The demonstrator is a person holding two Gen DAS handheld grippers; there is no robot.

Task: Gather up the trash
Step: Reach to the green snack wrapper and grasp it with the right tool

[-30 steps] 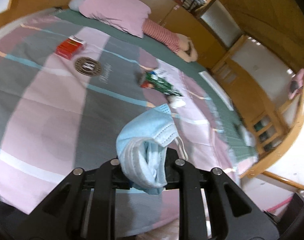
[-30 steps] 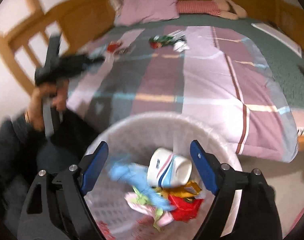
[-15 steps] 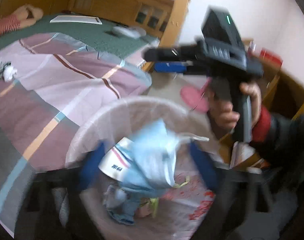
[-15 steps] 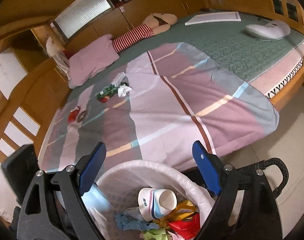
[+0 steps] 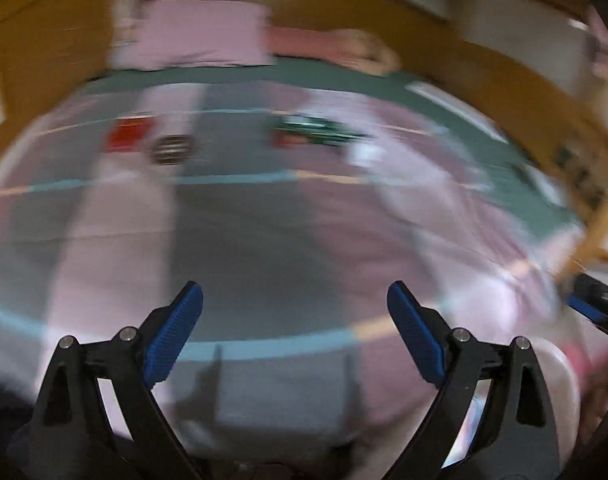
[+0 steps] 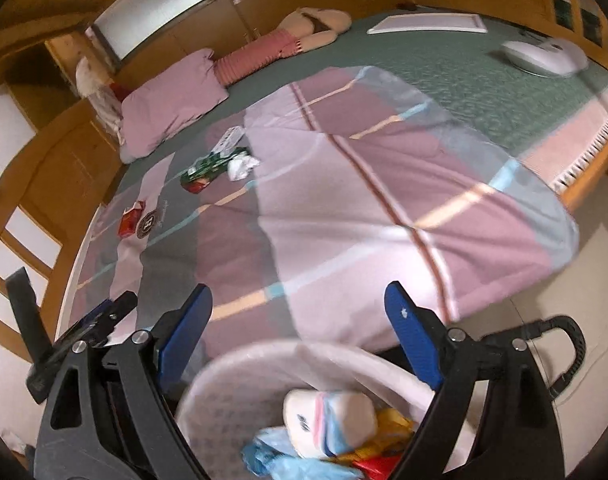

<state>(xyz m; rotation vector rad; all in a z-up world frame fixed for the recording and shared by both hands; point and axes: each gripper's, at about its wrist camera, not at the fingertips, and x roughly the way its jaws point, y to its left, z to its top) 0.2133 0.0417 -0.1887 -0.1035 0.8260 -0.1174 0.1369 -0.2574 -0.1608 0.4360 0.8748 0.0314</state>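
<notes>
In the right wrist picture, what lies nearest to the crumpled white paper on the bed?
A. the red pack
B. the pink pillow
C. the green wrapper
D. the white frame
C: the green wrapper lies right beside the crumpled white paper; the other things are farther away.

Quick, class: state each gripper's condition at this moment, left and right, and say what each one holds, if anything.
Left gripper: open, holding nothing, facing the bed.
Right gripper: open, holding nothing, above the trash basket.

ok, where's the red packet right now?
Right wrist view: red packet lies on the quilt at far left, touching its round logo patch, left of the green wrapper.
</notes>
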